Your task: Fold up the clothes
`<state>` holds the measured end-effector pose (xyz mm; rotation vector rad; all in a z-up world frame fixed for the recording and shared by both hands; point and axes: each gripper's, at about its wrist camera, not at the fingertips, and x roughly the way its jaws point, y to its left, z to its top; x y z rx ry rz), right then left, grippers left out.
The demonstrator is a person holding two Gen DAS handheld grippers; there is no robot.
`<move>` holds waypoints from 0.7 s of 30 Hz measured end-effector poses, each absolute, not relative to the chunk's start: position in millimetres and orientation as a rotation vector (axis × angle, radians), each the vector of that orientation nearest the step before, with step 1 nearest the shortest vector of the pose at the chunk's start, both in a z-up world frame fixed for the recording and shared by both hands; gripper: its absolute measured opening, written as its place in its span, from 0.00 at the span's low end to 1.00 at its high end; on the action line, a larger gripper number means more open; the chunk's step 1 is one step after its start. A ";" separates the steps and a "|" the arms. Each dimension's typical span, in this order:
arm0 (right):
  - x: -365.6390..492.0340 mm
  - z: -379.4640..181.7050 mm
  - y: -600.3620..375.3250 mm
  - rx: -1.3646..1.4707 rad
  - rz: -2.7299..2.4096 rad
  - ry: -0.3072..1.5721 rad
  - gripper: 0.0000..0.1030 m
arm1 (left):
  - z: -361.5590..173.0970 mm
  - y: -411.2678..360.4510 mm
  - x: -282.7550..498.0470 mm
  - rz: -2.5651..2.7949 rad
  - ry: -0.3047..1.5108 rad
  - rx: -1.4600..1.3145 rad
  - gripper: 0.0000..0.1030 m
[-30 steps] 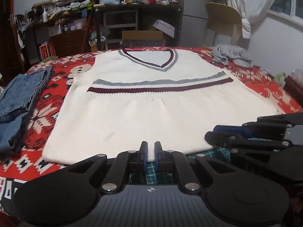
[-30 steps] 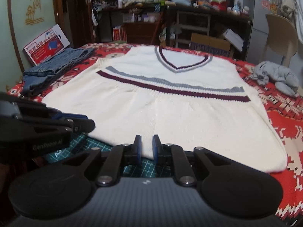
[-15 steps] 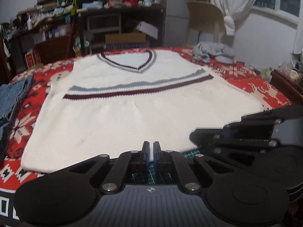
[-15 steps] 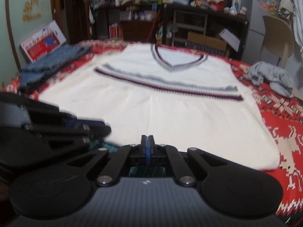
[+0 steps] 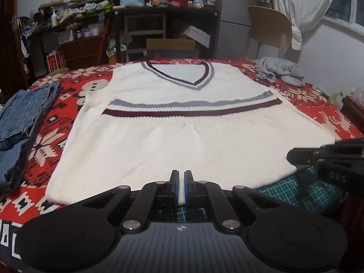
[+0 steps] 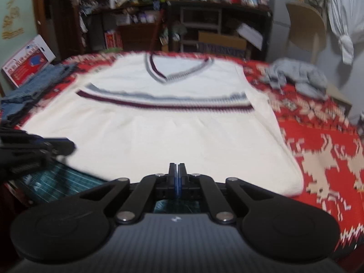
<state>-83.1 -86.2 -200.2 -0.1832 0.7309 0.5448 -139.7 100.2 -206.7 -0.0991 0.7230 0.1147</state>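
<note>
Nearest the cameras, the left gripper (image 5: pixel 179 187) had its fingers pinched on the near hem of the white knit vest (image 5: pixel 182 122), a sliver of cloth showing between the pads, while the right gripper (image 6: pixel 176 180) was pressed fully together at the same hem, though blur hid whether any fabric was caught. The vest lay flat on the red patterned tablecloth (image 5: pixel 68 122), its long axis running straight away from both claws toward the V-neck, so a fold would likely carry the hem forward. The left view alone showed the hem clearly; the right view alone showed the vest's right corner.
</note>
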 end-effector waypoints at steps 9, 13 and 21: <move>-88.5 -194.3 -108.1 -0.137 0.521 0.779 0.02 | -197.4 113.9 -155.0 0.152 0.759 -0.141 0.07; -75.7 -182.8 -125.6 -0.089 0.470 0.734 0.07 | -187.7 125.5 -154.5 0.192 0.711 -0.146 0.07; -38.3 -198.5 -161.6 -0.112 0.320 0.775 0.05 | -201.2 156.3 -150.7 0.263 0.764 -0.180 0.08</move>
